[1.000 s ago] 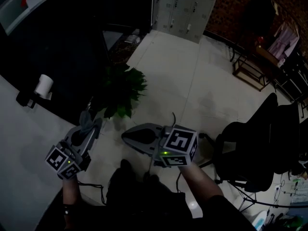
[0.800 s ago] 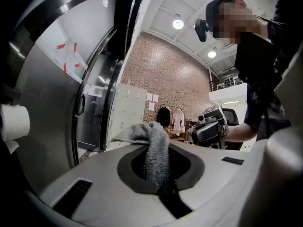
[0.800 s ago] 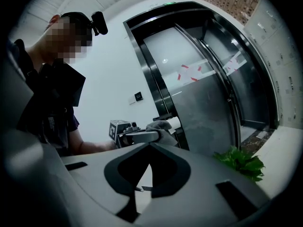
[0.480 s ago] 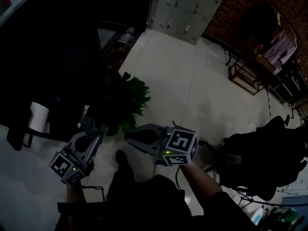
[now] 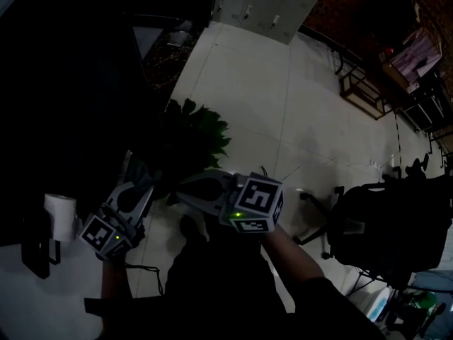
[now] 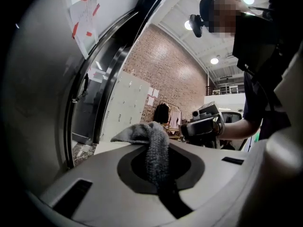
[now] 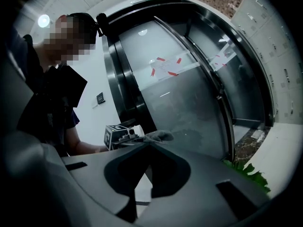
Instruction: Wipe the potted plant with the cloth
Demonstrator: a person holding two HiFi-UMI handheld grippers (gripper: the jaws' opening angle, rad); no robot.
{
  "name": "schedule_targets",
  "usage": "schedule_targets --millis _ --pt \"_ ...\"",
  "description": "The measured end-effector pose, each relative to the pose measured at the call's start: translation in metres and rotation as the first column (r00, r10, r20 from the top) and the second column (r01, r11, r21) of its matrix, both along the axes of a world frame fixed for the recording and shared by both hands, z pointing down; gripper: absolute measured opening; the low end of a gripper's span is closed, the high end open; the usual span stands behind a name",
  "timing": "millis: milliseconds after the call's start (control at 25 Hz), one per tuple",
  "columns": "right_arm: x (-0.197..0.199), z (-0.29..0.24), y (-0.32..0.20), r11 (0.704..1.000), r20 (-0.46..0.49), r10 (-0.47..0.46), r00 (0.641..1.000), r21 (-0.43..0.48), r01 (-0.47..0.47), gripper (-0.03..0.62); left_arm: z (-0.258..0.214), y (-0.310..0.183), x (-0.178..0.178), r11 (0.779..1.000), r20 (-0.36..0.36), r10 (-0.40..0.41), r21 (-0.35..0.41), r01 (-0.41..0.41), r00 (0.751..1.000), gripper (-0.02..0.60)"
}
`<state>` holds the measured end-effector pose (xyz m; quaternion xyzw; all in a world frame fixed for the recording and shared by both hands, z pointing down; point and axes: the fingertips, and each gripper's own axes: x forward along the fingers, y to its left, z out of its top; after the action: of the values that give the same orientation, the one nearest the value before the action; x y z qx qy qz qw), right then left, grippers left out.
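Observation:
The potted plant (image 5: pixel 192 142) stands dark green on the pale floor, beside a dark curved wall. My left gripper (image 5: pixel 134 179) is shut on a grey cloth (image 5: pixel 136 170), whose tuft lies at the plant's lower left edge. In the left gripper view the cloth (image 6: pixel 152 151) hangs pinched between the jaws of the left gripper (image 6: pixel 158 167). My right gripper (image 5: pixel 185 192) is shut with nothing in it, its tip just below the foliage. A few leaves (image 7: pixel 247 171) show low on the right in the right gripper view, where the left gripper (image 7: pixel 124 134) and cloth (image 7: pixel 160 136) appear ahead.
A black office chair (image 5: pixel 386 222) stands at the right. A white roll (image 5: pixel 59 216) sits on a ledge at the left. Grey lockers (image 5: pixel 265 2) line the back wall. A curved glass door (image 7: pixel 189 93) rises behind the plant.
The head view has shifted so the plant sits lower and more central. Both grippers have closed in on the plant's near side; the left one still holds the cloth.

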<state>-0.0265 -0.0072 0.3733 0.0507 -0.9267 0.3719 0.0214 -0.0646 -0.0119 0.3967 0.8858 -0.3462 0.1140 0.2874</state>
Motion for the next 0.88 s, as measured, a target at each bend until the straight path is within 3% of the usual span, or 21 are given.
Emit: schedule_targets --millis 120,240,360,480,560,680,760,880 --pt "0.002 0.026 -0.015 1.000 -0.027 -0.027 0.999 -0.015 0.026 0.002 0.033 -0.016 -0.007 0.999 0.037 -0.004 -0.032 0.005 0.999 0.014" --pt "-0.001 0.067 -0.027 0.994 -0.078 -0.105 0.991 0.005 0.106 0.002 0.083 -0.043 -0.018 0.996 0.157 0.018 -0.088 -0.004 0.988 0.014" --pt "-0.008 0.126 -0.026 0.973 -0.149 -0.221 0.964 0.033 0.228 0.002 0.156 -0.069 -0.034 0.985 0.312 0.090 -0.168 -0.038 0.946 0.014" --pt "-0.019 0.189 -0.024 0.950 -0.170 -0.306 0.937 0.012 0.312 0.002 0.245 -0.087 -0.048 0.960 0.395 0.206 -0.257 -0.108 0.895 0.014" --pt "-0.028 0.229 -0.023 0.945 -0.179 -0.325 0.929 -0.016 0.327 0.002 0.307 -0.086 -0.054 0.920 0.404 0.340 -0.333 -0.209 0.849 0.014" --pt "-0.034 0.282 -0.016 0.935 -0.205 -0.356 0.912 -0.077 0.347 0.002 0.372 -0.062 -0.048 0.830 0.329 0.495 -0.454 -0.325 0.804 0.014" --pt "-0.034 0.309 -0.007 0.929 -0.226 -0.368 0.902 -0.125 0.348 0.002 0.393 -0.037 -0.040 0.766 0.261 0.570 -0.513 -0.388 0.779 0.014" --pt "-0.033 0.329 0.001 0.925 -0.227 -0.371 0.900 -0.174 0.338 0.002 0.400 0.001 -0.025 0.662 0.158 0.674 -0.564 -0.494 0.722 0.014"
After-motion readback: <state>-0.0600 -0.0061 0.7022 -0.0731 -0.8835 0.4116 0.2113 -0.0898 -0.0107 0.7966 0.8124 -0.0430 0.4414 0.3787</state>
